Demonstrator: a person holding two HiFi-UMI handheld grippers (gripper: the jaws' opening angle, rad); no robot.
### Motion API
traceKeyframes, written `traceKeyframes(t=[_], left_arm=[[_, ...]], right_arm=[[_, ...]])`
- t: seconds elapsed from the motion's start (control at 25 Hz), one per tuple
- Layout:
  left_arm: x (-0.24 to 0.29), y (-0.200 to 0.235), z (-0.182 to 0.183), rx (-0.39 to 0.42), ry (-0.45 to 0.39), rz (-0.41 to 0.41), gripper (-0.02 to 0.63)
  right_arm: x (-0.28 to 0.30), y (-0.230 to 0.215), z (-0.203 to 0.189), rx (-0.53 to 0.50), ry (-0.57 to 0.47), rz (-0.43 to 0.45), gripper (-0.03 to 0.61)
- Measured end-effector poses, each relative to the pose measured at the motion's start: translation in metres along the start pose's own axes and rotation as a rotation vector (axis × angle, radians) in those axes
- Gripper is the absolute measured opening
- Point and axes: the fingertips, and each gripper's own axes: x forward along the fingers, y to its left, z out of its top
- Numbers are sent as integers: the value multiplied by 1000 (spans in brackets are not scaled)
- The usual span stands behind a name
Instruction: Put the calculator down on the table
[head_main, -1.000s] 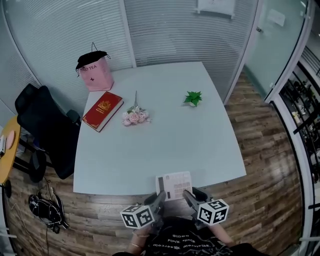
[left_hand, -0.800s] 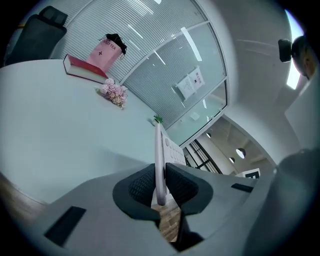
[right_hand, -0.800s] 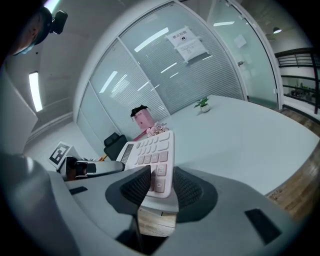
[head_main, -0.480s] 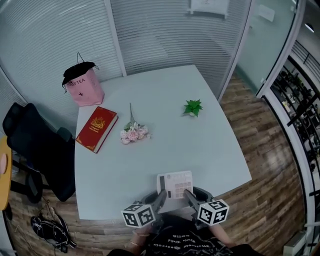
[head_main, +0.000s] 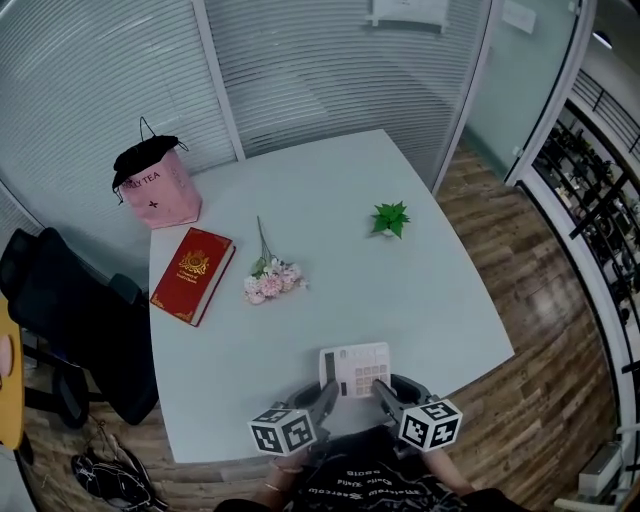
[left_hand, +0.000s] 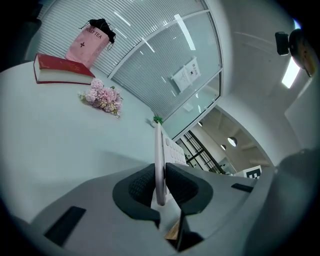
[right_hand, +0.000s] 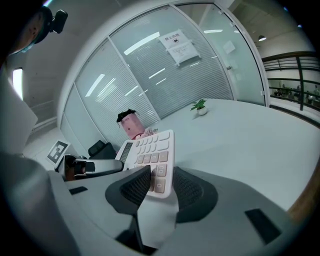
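Observation:
A white calculator (head_main: 354, 368) with pale keys hangs over the near part of the light grey table (head_main: 330, 255), held from both sides. My left gripper (head_main: 325, 397) is shut on its left edge; in the left gripper view the calculator (left_hand: 159, 160) shows edge-on between the dark pads of that gripper (left_hand: 161, 189). My right gripper (head_main: 382, 392) is shut on its near right corner. The right gripper view shows the key face (right_hand: 150, 149) tilted between the pads of that gripper (right_hand: 161, 186).
On the table's far left lie a red book (head_main: 193, 275) and a pink bag (head_main: 155, 183). A bunch of pink flowers (head_main: 270, 282) lies mid-table, with a small green plant (head_main: 389, 218) to the right. A black chair (head_main: 70, 320) stands left of the table.
Both grippers have carried the calculator forward, from over the table's near edge to further over the tabletop. The grip on it looks the same.

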Motion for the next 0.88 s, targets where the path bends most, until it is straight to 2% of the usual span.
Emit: traceKeyframes(t=[0.36,0.64,0.88], left_arm=[[15,0,16,7,8,0,71],[45,-20,40,44,16,10,72],[79,-35,65,64,30,-27,74]], right_arm=[[8,-8,18,-10,2,-19,152],[8,-31,52,-21,-17,-21,152],[8,-54,88,-52,-61,-47,152]])
